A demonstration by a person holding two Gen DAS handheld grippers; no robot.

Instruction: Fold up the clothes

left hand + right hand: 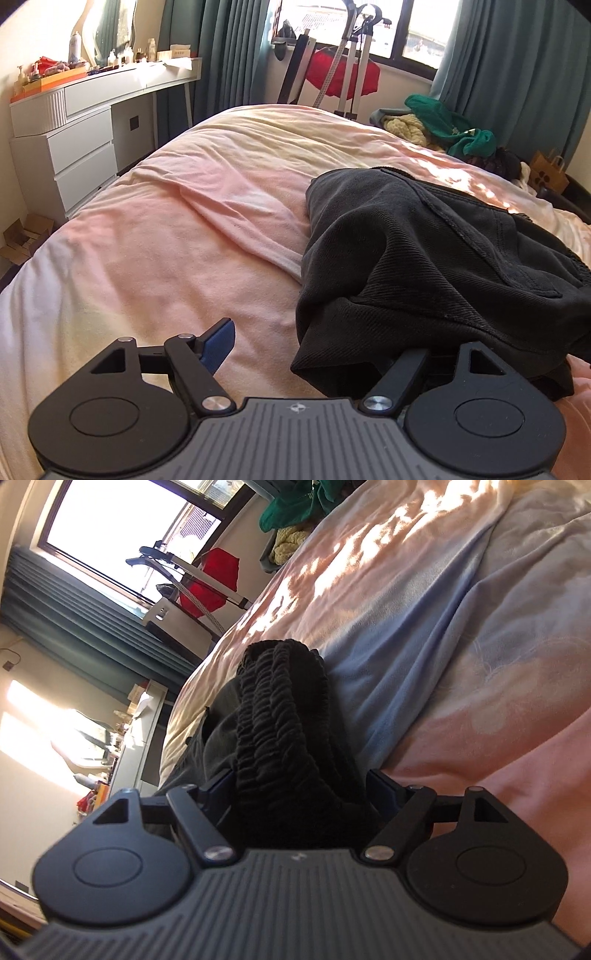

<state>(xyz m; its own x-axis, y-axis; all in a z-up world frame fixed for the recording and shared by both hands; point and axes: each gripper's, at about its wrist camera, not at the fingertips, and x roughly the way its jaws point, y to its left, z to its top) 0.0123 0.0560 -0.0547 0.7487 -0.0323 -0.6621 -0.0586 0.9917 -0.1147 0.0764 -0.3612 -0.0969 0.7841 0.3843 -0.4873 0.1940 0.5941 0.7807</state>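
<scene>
Dark trousers (pixel 424 258) lie crumpled on the bed (pixel 184 221); the right hand-held gripper (pixel 299 786) clamps their gathered waistband (pixel 280 701) (black, elastic). The left hand-held gripper (pixel 314 343) is spread wide, fabric draped over one finger.

Dark grey shorts (pixel 424 258) with a bunched stretchy waistband (pixel 284 709), crumpled on the bed, right in front of both grippers

No readable text anywhere. Paper bag (pixel 549 172) beside bed carries dark four-dot clover mark, no letters. Small emblem on left gripper (pixel 295 343) body, illegible. Dresser bottle labels too small.
</scene>
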